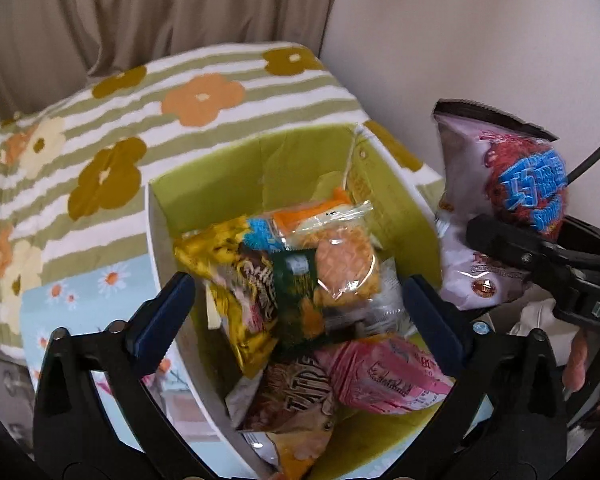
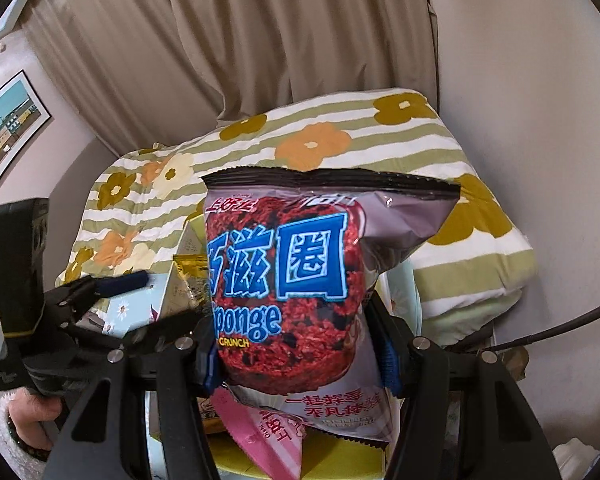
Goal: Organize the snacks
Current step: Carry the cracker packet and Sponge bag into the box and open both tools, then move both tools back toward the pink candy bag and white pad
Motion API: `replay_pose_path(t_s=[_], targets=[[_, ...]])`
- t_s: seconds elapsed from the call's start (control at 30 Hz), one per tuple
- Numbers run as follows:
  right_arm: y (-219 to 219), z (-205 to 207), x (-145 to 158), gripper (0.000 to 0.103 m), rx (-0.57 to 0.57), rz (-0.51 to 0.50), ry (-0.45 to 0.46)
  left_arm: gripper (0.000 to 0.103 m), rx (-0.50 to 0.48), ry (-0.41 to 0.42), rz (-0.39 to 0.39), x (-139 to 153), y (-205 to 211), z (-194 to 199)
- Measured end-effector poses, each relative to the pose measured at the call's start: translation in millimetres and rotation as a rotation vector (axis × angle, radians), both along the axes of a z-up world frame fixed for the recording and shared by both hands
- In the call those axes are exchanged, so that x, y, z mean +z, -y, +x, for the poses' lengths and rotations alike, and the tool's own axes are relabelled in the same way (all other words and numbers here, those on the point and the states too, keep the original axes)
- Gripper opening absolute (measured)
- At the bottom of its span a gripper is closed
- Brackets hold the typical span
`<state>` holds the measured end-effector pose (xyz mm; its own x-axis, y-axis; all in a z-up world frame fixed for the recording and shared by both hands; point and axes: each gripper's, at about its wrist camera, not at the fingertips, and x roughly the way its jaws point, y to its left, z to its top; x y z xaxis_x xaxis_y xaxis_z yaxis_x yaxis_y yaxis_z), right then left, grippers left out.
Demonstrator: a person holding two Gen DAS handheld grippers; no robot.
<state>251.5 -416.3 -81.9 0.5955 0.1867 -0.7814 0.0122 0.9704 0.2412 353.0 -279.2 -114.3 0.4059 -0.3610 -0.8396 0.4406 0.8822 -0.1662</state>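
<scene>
A white box with a green inside (image 1: 236, 168) stands on a bed and holds several snack packs: a gold bag (image 1: 236, 280), a clear pack of orange biscuits (image 1: 340, 264), a pink bag (image 1: 384, 376) and a brown bag (image 1: 296, 396). My left gripper (image 1: 296, 312) is open and empty, just above the box. My right gripper (image 2: 300, 356) is shut on a purple Sponge Crunch bag (image 2: 292, 280), held upright over the box's right side. The bag also shows in the left wrist view (image 1: 500, 208), with one right finger (image 1: 512, 248) across it.
The box sits on a light blue daisy cloth (image 1: 60, 292). Behind it lies a green-striped flowered duvet (image 1: 180, 92). A beige curtain (image 2: 260, 40) and a white wall (image 1: 460, 40) stand behind. A framed picture (image 2: 8, 132) hangs at left. A black cable (image 2: 560, 324) runs at right.
</scene>
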Motion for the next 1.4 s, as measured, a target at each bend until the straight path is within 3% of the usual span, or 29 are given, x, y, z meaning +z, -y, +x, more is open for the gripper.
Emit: replay_pose_path(t_s=[0.5,0.6,0.63,0.7,0.83,1.17,1.4], targets=[[-19.5,48.5,-29.9,0.058,0.049,-0.029,-0.082,0.103,0.112,-0.024,0.032,-15.7,-48.1,-0.1],[-20.0,55.5,-29.3,0.069,0.028,-0.044,-0.058,0.103,0.131,-0.011,0.055,-16.2,-55.2,-1.3],[-21.3,56.0,-27.4,0.082,0.02,-0.051,-0.034,0.103,0.139,-0.011,0.052,-16.1,-58.3,-1.8],[-23.2,55.5,-22.2,0.096,0.022,-0.07,0.021,0.103,0.158,-0.019,0.033,-16.1,-65.3,-3.2],[-26.5,48.1,-13.7,0.097,0.034,-0.102,0.065,0.103,0.191,-0.021,0.028,-15.2,-75.0,-7.7],[-36.7,26.0,-6.7,0.097,0.096,-0.066,0.051,0.103,0.265,-0.024,0.033,-11.6,-101.6,-36.5],[-55.5,16.5,7.7,0.097,0.177,-0.049,0.101,0.103,0.382,-0.014,0.051,3.9,-152.2,-59.5]])
